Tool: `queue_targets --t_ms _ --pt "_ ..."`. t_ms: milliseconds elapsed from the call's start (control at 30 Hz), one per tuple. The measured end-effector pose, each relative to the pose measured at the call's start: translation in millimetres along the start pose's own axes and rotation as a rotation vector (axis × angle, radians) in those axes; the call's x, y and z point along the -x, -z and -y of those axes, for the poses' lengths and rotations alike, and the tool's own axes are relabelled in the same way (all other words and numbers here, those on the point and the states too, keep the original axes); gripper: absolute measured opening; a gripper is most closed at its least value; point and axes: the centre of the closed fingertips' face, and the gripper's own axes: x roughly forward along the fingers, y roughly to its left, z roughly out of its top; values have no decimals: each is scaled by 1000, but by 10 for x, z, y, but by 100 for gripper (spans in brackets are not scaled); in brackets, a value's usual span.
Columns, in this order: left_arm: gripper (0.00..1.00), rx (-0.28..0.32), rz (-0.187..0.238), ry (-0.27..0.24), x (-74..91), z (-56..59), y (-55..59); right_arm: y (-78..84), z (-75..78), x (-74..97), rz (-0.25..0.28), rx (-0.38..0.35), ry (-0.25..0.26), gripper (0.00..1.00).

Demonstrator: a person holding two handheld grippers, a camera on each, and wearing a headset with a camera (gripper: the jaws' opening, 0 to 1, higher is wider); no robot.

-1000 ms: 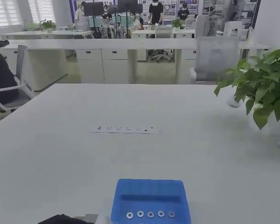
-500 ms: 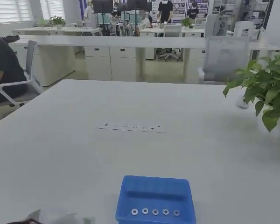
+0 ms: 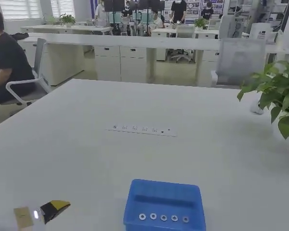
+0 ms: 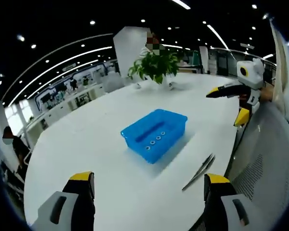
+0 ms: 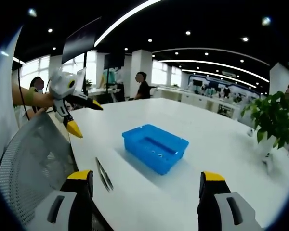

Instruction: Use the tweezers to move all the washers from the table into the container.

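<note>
Five washers (image 3: 164,217) unchanged in the blue container (image 3: 166,185), tweezers (image 4: 198,172) down on the table (image 3: 135,159), left gripper (image 4: 148,177) and right gripper (image 5: 147,175) gaping empty, one newly in sight from the head: seemingly finished.

Open-plan office. Big white worktop (image 3: 86,144) with a socket strip (image 3: 142,129) set flush into it. Behind it, rows of long white desks (image 3: 135,42) with drawer cabinets (image 3: 120,62) underneath and swivel chairs (image 3: 178,53) on wheels. Seated person (image 3: 5,62) on a grey chair at the left, more people standing (image 3: 178,9) at the far end near dark screens and wall posters. Window blinds (image 3: 19,8) top left. Potted plant (image 3: 279,96) on the worktop edge, smaller ones on the far desks. Mesh chair back (image 5: 33,149) close by in the right gripper view. Dark ceiling with long light strips (image 5: 130,14) and round spotlights (image 4: 92,22), plus a white column (image 4: 130,48).
</note>
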Motion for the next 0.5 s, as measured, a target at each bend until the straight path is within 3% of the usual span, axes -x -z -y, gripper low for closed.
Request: queue_targets --t_ms 167,300,433,467,500 --pt "99 148 146 -42 137 -87 -172 -30 25 13 18 -7 11 92" --pt "99 232 231 -60 236 -165 -228 -59 41 20 38 -20 19 94" --pt "99 327 399 -78 360 -251 -420 -143 59 37 88 -46 25 98" --pt "99 335 417 -83 377 -267 -444 -157 61 40 97 -52 26 99" --pt "99 327 407 -97 386 -284 -430 -171 65 45 105 -57 28 99"
